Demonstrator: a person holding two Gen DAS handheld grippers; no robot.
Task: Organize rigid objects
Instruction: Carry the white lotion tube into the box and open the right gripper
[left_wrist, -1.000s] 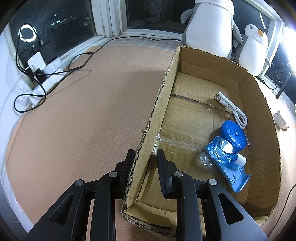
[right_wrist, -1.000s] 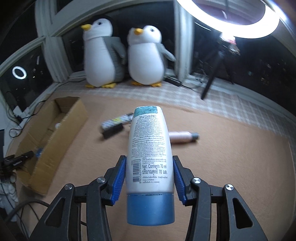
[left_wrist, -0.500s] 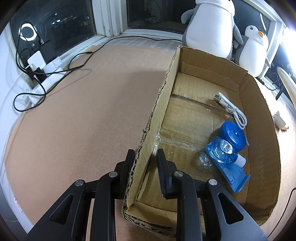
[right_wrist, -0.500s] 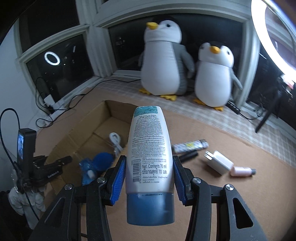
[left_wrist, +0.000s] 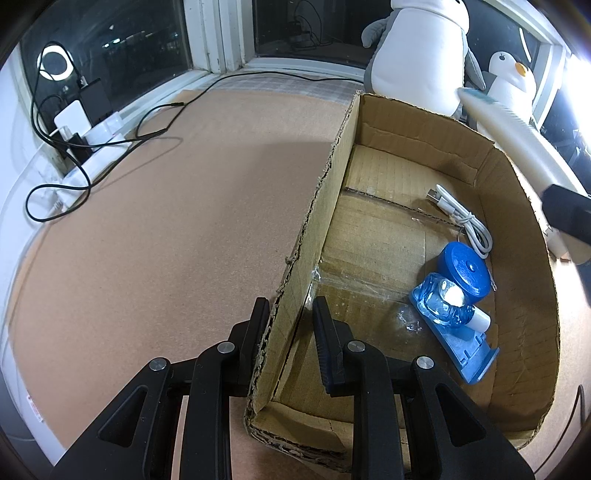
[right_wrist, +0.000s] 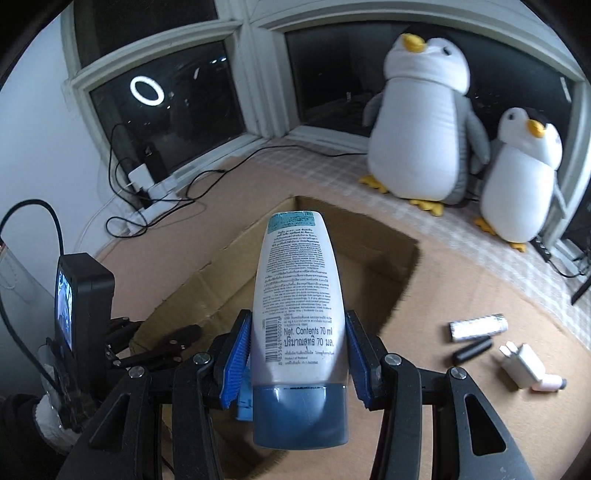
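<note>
An open cardboard box (left_wrist: 513, 206) lies on the cork-coloured mat. My left gripper (left_wrist: 288, 325) is shut on the box's left wall near its front corner, one finger on each side. My right gripper (right_wrist: 297, 325) is shut on a white tube with a blue cap (right_wrist: 299, 295), cap toward the camera, held over the box (right_wrist: 373, 240). In the left wrist view that tube (left_wrist: 509, 136) slants in above the box's far right corner. Inside the box lie a white USB cable (left_wrist: 461, 218), a blue round lid (left_wrist: 465, 271) and a clear blue item on a blue holder (left_wrist: 447, 302).
Right of the box, on the mat, lie a white cylinder (right_wrist: 478, 326), a black stick (right_wrist: 472, 350), a white charger plug (right_wrist: 522, 365) and a small pink item (right_wrist: 548, 384). Two plush penguins (right_wrist: 424, 122) stand by the window. A power strip with black cables (left_wrist: 88, 147) sits at the far left.
My right gripper has swung left with the tube, from over the bare mat to above the box, and the tube now shows in the left wrist view. The left gripper has not moved.
</note>
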